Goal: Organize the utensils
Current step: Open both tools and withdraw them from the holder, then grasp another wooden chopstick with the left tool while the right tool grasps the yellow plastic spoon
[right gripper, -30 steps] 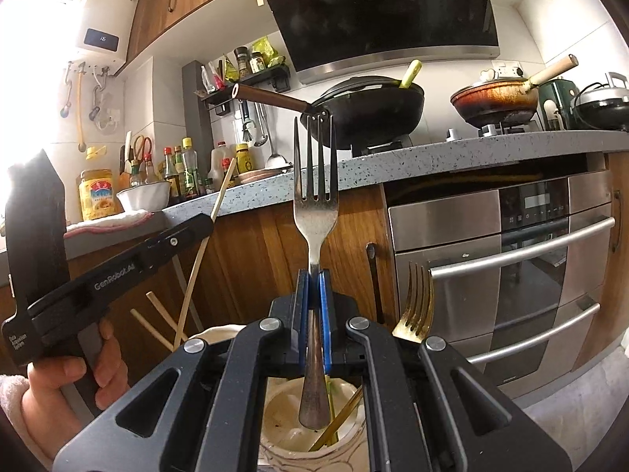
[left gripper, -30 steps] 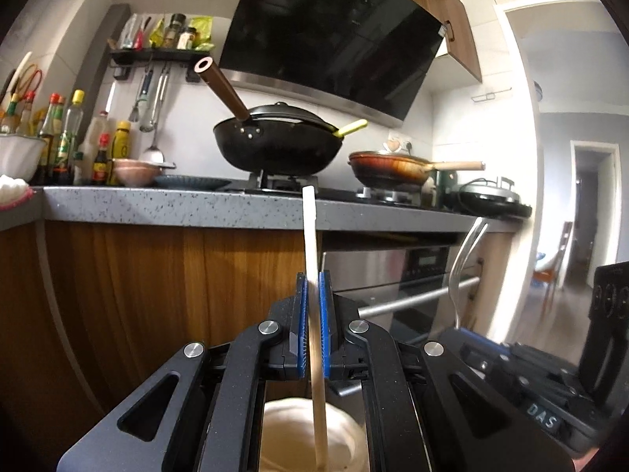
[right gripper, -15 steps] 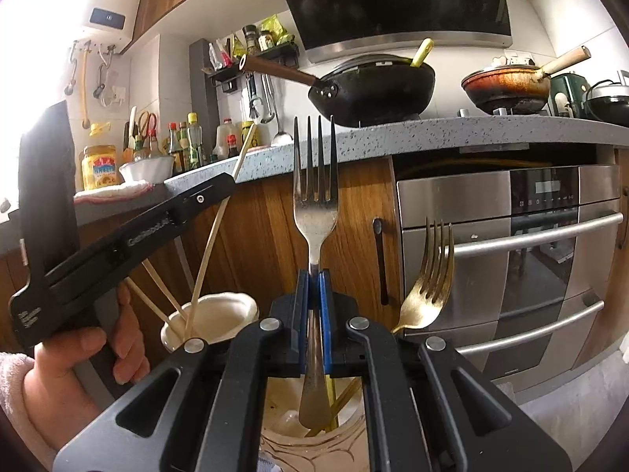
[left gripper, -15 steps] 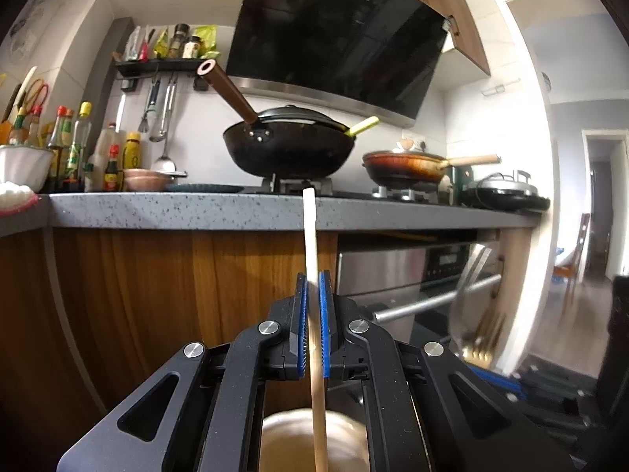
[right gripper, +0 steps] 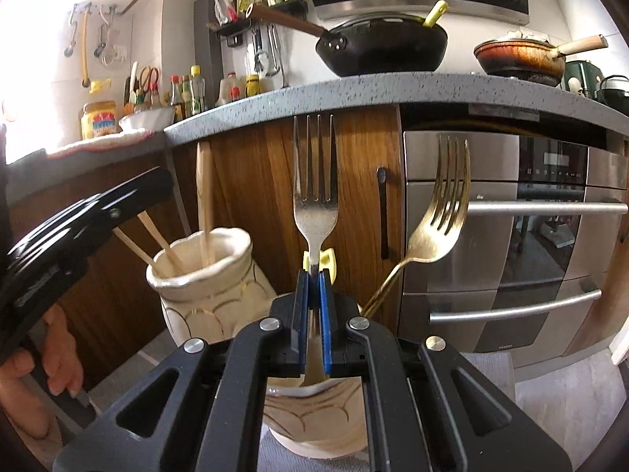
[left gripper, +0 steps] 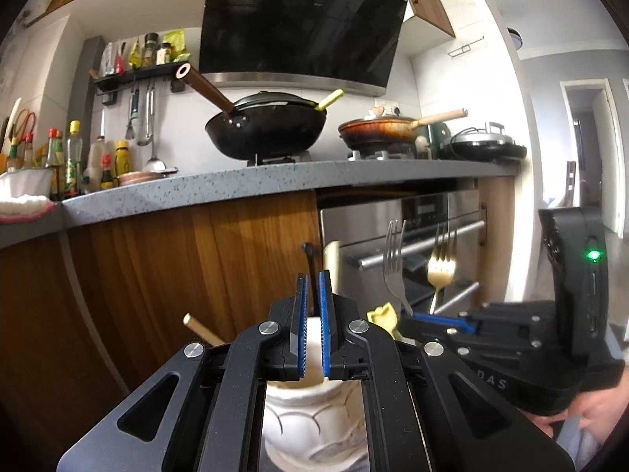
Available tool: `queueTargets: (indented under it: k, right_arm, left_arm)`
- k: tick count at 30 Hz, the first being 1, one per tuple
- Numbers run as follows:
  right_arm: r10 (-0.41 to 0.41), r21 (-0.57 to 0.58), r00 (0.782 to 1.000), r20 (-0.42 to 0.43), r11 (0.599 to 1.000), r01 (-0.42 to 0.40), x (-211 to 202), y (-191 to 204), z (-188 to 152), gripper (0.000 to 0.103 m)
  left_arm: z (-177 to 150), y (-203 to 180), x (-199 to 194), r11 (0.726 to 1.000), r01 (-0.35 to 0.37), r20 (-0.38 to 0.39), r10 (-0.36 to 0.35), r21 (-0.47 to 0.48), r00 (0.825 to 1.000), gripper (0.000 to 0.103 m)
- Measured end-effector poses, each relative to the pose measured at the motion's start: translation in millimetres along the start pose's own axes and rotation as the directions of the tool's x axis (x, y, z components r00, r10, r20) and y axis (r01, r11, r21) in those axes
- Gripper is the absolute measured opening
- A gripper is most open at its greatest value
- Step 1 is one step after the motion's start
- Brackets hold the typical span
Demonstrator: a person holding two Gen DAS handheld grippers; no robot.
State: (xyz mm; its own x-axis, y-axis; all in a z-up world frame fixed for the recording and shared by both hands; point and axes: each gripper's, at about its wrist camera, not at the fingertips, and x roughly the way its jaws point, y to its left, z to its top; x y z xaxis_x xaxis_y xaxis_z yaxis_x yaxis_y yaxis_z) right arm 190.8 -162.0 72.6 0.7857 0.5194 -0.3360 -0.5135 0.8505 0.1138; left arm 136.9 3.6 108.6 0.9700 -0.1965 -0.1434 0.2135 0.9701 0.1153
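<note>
My left gripper (left gripper: 313, 287) hovers just above a cream ceramic jar (left gripper: 310, 413), pads nearly together with nothing between them. A pale chopstick (right gripper: 205, 196), blurred, stands loose in that jar (right gripper: 212, 287) beside other chopsticks (right gripper: 157, 236), just right of the left gripper's tip. My right gripper (right gripper: 313, 287) is shut on the neck of a silver fork (right gripper: 316, 212), tines up, with its handle reaching down into a second cream jar (right gripper: 314, 424). A gold fork (right gripper: 436, 220) leans to the right in that second jar, and a small yellow piece (right gripper: 330, 261) shows behind the silver fork.
A grey speckled counter (left gripper: 275, 181) overhangs wooden cabinets and a steel oven (right gripper: 511, 236). On it stand a black wok (left gripper: 267, 129), a brown pan (left gripper: 381, 133) and several bottles (left gripper: 70, 157). A person's hand (right gripper: 59, 354) holds the left gripper.
The chopstick has left the left gripper's pads and now stands in the cream jar. Both grippers have sunk toward the jars, and the silver fork has gone lower into its jar.
</note>
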Motion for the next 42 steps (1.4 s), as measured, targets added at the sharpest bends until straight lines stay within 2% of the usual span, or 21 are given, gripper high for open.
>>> queueTargets:
  k: [5, 10, 11, 13, 16, 17, 20, 22, 24, 25, 28, 35, 40, 42]
  right_arm:
    - [-0.007, -0.001, 1.0, -0.02, 1.0, 0.007, 3, 1, -3, 0.005]
    - [0.01, -0.021, 1.0, 0.018, 1.0, -0.009, -4, 5, 1, 0.01]
    - [0.011, -0.021, 1.0, 0.024, 1.0, -0.011, -7, 6, 3, 0.014]
    - [0.013, -0.017, 0.999, 0.04, 1.0, -0.013, -16, 7, 6, 0.021]
    - [-0.003, -0.006, 0.998, 0.055, 1.0, 0.004, -32, 6, 9, 0.035]
    - [-0.009, 0.001, 0.998, 0.067, 1.0, 0.008, -39, 5, 10, 0.042]
    - [-0.028, 0.019, 0.995, 0.098, 0.999, 0.027, -60, 4, 13, 0.063]
    - [-0.038, 0.027, 0.993, 0.112, 0.999, 0.035, -72, 3, 13, 0.071]
    - [-0.054, 0.038, 0.991, 0.121, 0.998, 0.05, -84, 1, 8, 0.085]
    - [-0.064, 0.045, 0.99, 0.124, 0.997, 0.058, -91, 0, 5, 0.089]
    - [-0.089, 0.064, 0.989, 0.12, 0.995, 0.082, -102, -4, -5, 0.097]
    - [-0.154, 0.098, 0.986, 0.064, 0.984, 0.148, -119, -14, -31, 0.097]
    - [-0.208, 0.098, 0.978, -0.01, 0.973, 0.208, -123, -19, -55, 0.097]
    - [-0.223, 0.104, 0.974, -0.038, 0.969, 0.226, -124, -23, -63, 0.097]
  left_arm:
    - [-4, 10, 2, 0.999, -0.01, -0.009, 0.01, -0.043, 1.0, 0.007]
    - [-2, 13, -1, 0.998, -0.011, -0.003, 0.01, -0.055, 1.0, 0.013]
    - [-1, 13, -4, 0.998, -0.008, 0.004, 0.008, -0.058, 1.0, 0.015]
    - [2, 12, -9, 0.998, -0.009, 0.015, 0.01, -0.055, 1.0, 0.03]
    - [6, 9, -21, 0.999, -0.014, 0.031, 0.016, -0.052, 0.999, 0.043]
    - [6, 8, -26, 0.998, -0.016, 0.035, 0.018, -0.055, 0.999, 0.046]
    - [8, 6, -39, 0.998, -0.023, 0.041, 0.025, -0.064, 0.999, 0.063]
    - [8, 5, -48, 0.997, -0.037, 0.045, 0.04, -0.067, 0.998, 0.079]
    - [6, 3, -58, 0.996, -0.054, 0.045, 0.057, -0.072, 0.997, 0.089]
    - [5, 2, -64, 0.995, -0.06, 0.042, 0.063, -0.077, 0.997, 0.093]
    - [-1, 0, -77, 0.994, -0.06, 0.026, 0.063, -0.092, 0.998, 0.096]
    - [-31, -14, -89, 0.994, -0.052, -0.073, 0.045, -0.097, 0.996, 0.096]
    - [-59, -31, -86, 0.995, -0.03, -0.176, 0.013, -0.098, 0.984, 0.096]
    - [-70, -39, -81, 0.996, -0.018, -0.226, -0.003, -0.09, 0.974, 0.096]
